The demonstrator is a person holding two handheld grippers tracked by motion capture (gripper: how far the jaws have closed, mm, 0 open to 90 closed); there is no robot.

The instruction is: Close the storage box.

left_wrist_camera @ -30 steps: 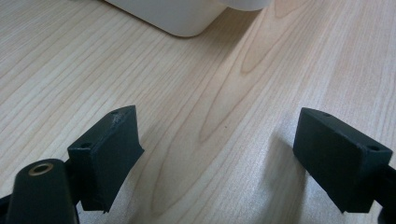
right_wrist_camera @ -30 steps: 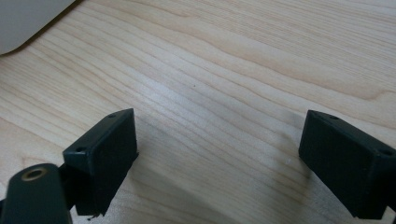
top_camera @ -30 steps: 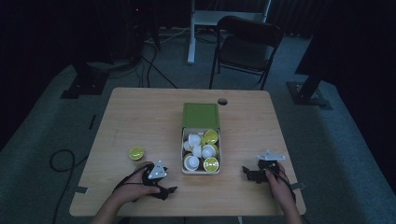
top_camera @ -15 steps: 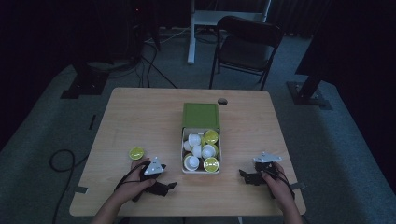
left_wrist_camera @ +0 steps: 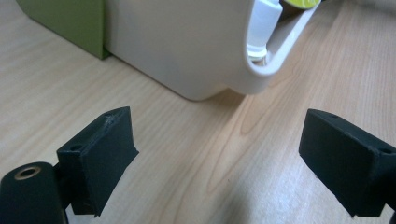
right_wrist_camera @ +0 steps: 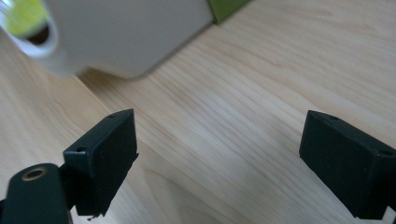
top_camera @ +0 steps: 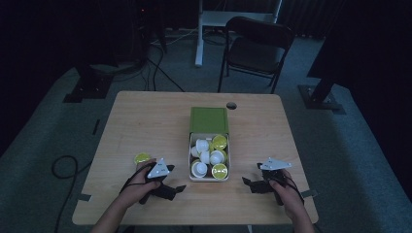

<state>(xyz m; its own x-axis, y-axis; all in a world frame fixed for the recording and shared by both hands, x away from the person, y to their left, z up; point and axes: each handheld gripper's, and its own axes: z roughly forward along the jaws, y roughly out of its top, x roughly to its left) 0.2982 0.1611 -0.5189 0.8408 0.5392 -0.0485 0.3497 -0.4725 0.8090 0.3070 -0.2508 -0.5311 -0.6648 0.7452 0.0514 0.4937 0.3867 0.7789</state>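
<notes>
capsules [top_camera: 210, 156], white and yellow-lidded, fill white box [top_camera: 190, 160] mid-surface [top_camera: 145, 121]; one lies loose [top_camera: 143, 158] beside left claw [top_camera: 176, 189]; right claw [top_camera: 248, 183] flanks. left gripper view: jaws apart, empty, box [left_wrist_camera: 177, 46] ahead. right gripper view: jaws apart, empty. sorting apparently unfinished.

White bin [top_camera: 210, 177] mid-table — holds white, yellow-green cups [top_camera: 219, 142].

The table [left_wrist_camera: 196, 158] is pale wood with fine visible grain and a smooth, faintly sheened finish. The white box [left_wrist_camera: 177, 42] looks like smooth matt plastic; its green lid [top_camera: 208, 120] is matt. Both grippers' 2 black jaws look matt and rubbery, with slightly rough edges. The floor [top_camera: 43, 131] looks like grey carpet.
</notes>
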